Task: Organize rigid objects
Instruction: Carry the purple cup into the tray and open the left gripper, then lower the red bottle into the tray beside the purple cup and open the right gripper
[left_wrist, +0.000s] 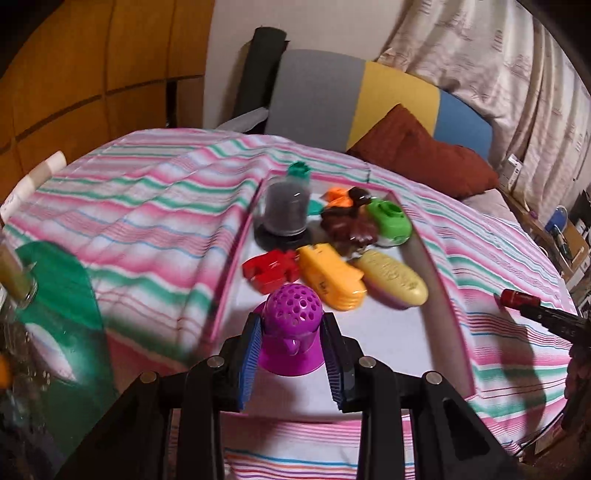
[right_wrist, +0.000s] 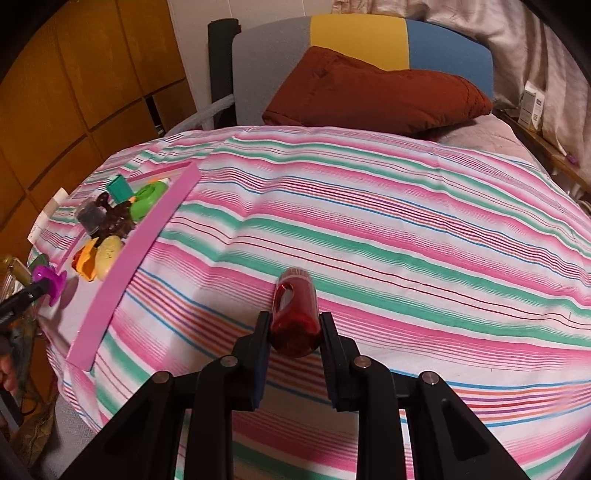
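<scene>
My left wrist camera looks forward along its fingers from close above the near edge of the pink-rimmed tray (left_wrist: 236, 254). My right one sits low over the striped sheet (right_wrist: 388, 221), facing the headboard (right_wrist: 358, 40). Both views share that tray, sheet and headboard.

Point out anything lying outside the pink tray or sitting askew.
The red bottle is off the pink tray, held over the striped bedsheet by the right gripper. The left gripper holds the purple perforated toy tilted over the tray's near end.
</scene>
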